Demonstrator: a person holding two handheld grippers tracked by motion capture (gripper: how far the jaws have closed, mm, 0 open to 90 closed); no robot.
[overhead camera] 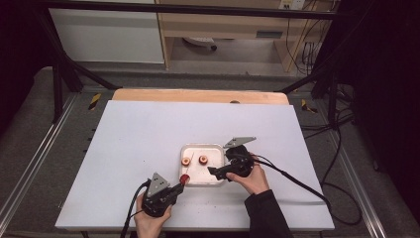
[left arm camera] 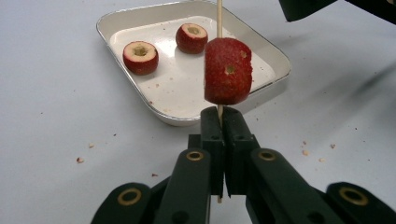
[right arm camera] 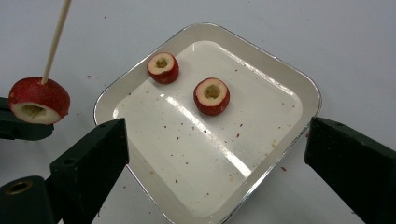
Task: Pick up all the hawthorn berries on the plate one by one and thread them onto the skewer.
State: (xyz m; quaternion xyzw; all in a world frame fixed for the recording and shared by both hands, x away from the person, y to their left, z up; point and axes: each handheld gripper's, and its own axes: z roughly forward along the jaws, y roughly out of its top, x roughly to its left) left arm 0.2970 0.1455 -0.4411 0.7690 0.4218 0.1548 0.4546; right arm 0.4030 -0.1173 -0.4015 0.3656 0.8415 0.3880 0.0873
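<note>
Nearest the camera, just below the tray's near-left corner, the left gripper [overhead camera: 174,187] has its black jaws pinched together on a thin wooden skewer [left arm camera: 219,18]; a red, cored fruit piece [left arm camera: 228,71] is threaded on that skewer directly above the jaws, hanging over the tray's near edge; its skin is rough and dimpled, with a small hole in its side; the skewer rises straight past it, pale and smooth; nothing stands between this fruit and the tray. Further right, the white tray [overhead camera: 215,147] is a shallow rounded rectangle with a shiny metal rim, lying on the white table [overhead camera: 138,129]; inside it, toward its far-left part, sit two more cored fruit pieces [overhead camera: 186,160] [overhead camera: 203,159], red outside, pale in the cut face, well apart from each other; red crumbs speckle the tray floor and the table around it. Over the tray's right edge, the right gripper [overhead camera: 212,171] hovers with its jaws spread wide, empty; both loose pieces lie beyond them.
</note>
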